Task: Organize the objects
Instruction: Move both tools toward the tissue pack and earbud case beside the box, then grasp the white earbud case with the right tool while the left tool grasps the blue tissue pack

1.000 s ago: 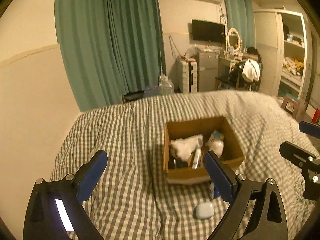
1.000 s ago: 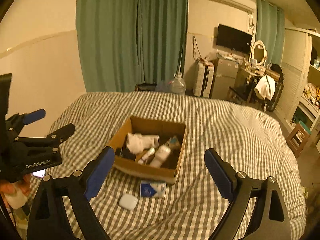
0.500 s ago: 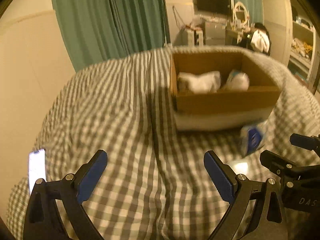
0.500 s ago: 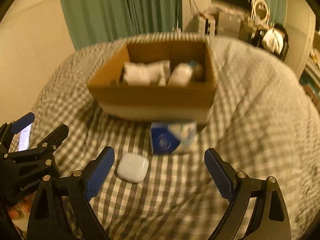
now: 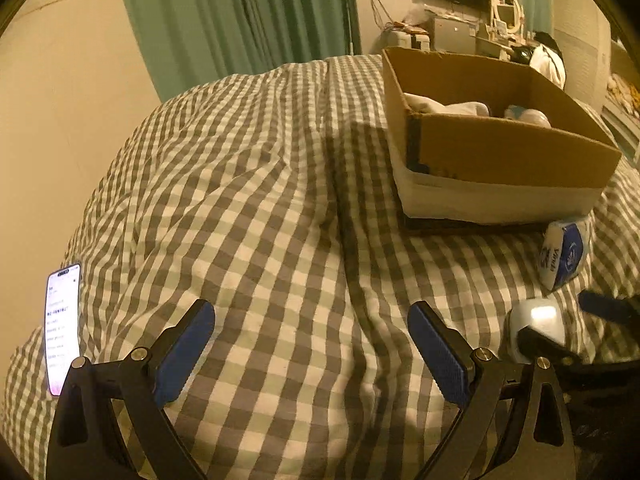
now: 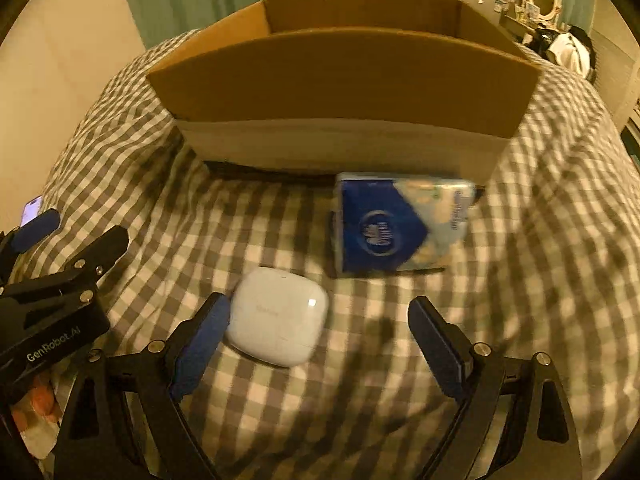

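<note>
A brown cardboard box [image 6: 344, 80] sits on the checked bed cover [image 6: 540, 240]; in the left wrist view the box [image 5: 500, 148] holds white cloth and small items. A blue tissue pack [image 6: 396, 226] lies just in front of the box. A white earbud case [image 6: 280, 316] lies nearer, between my right gripper's fingers, close to the left one. My right gripper [image 6: 318, 340] is open low over the cover. My left gripper [image 5: 310, 350] is open and empty over bare cover. The case [image 5: 538, 326] and the tissue pack [image 5: 562, 254] show at its right.
A lit phone [image 5: 62, 326] lies on the cover at the left edge. Green curtains [image 5: 240, 16] and a cream wall stand behind the bed. Furniture and shelves fill the far right of the room. My left gripper [image 6: 36, 236] shows at the right view's left edge.
Both grippers have dropped low and moved forward toward the box. The white case now lies between my right gripper's open fingers. Both stay open.
</note>
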### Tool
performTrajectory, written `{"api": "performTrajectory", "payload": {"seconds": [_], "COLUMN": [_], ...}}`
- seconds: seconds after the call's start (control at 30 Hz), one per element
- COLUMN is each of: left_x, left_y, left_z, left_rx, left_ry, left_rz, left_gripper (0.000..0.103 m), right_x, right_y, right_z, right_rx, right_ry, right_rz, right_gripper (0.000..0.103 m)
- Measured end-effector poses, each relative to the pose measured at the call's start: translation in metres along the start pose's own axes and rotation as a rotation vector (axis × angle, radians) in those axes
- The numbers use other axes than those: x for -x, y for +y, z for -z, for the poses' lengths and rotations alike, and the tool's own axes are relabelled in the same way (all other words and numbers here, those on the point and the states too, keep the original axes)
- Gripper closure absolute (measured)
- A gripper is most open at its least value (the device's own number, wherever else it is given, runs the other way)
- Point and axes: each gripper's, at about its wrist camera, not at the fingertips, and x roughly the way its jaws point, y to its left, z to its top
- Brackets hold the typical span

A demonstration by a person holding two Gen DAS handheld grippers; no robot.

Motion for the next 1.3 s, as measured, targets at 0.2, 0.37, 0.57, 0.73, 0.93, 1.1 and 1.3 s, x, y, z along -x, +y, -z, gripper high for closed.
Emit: {"api": "performTrajectory", "payload": {"seconds": [0.2,0.37,0.57,0.73,0.93,1.1,1.3], "left_x": [-0.002,0.009,0.022,0.025,0.01,-0.005,-0.012], "left_y": [-0.002,-0.011,-0.044,-0.088,-0.139,-0.165,-0.176], "left_z": [0.004,0.008,0.004,-0.007,-0.025,-0.028,-0.023], "left_rx": [-0.01,-0.039,-0.075,-0.12,-0.154,-0.183,-0.226], "left_ry": [0.011,-0.003,-0.003,-0.013,-0.024,-0.026,0.008], "left_rz": [-0.016,-0.021,0.044,0.125,0.237,0.319,0.388], "left_gripper": [0.003,0.003,0.003,0.003,0.003,0.005,0.055], "right_x": [-0.008,0.022,0.071,0.089,0.083,0.07,0.071], "right_y": [0.008,-0.01,-0.032,-0.064,-0.102,-0.12,-0.121], "right_z": [0.006,0.01,-0.002,-0.018,-0.032,-0.029,-0.026], "right_rx": [0.05,-0.001,0.056,0.038,-0.067,-0.163,-0.176], "right_ry": [0.03,-0.034,-0.133,-0.175,-0.159,-0.132,-0.138], "right_rz": [-0.023,-0.056,0.065,0.105,0.065,0.03,0.014], "right_gripper": [0.049,0.049,0.049,0.049,0.049,0.049,0.049]}}
